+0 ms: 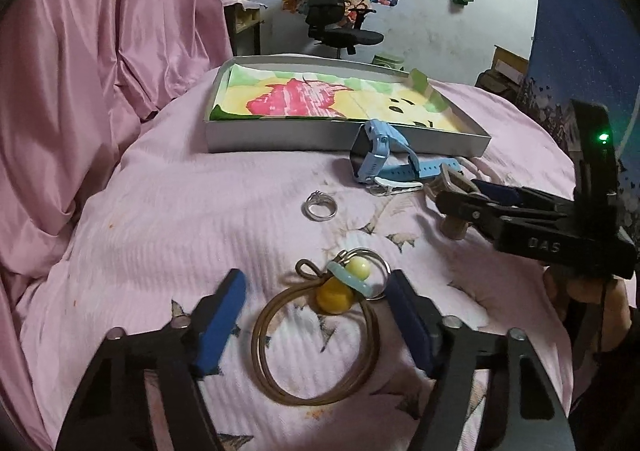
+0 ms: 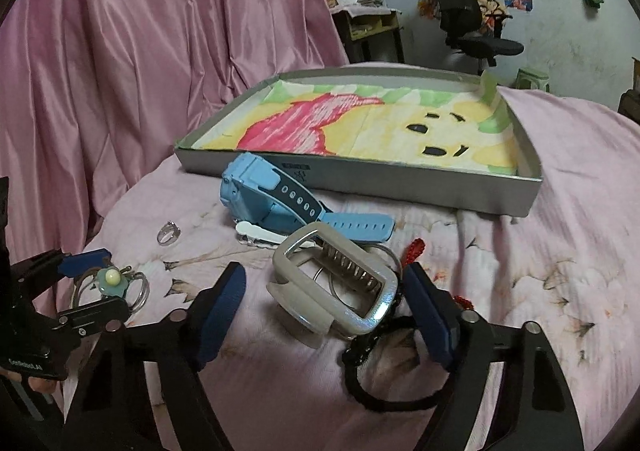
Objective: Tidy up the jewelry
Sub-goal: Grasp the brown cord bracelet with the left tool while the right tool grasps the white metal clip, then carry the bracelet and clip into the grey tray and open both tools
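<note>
Two grippers are both at the picking step, each set over its own piece on the pink bed cover [image 1: 168, 219]. The left gripper [image 1: 316, 303] has its jaws apart around the brown cord bracelet [image 1: 320, 355] with the yellow bead [image 1: 334, 297]. The left blue pad is clear of the cord. The right pad stands just beside the key ring and the cord, and I cannot tell if it touches them, so nothing is gripped yet.

The right gripper [image 2: 326, 299] has its jaws released as well, with the beige hair claw clip [image 2: 332, 283] between them. A black braided bracelet [image 2: 372, 383] lies partly under the clip, by the right pad.

The grey tray [image 1: 280, 137] with the coloured drawing inside holds no jewelry yet. The blue watch [image 2: 272, 203] lies just in front of its wall, and the silver ring [image 1: 320, 205] rests apart on the cover.

I judge that the sorting is only at its beginning. The next move calls for each pair of jaws to close on its piece, then a lift and a carry into the tray. The thin cord may slip out, so a low grip near the bead seems safer.
</note>
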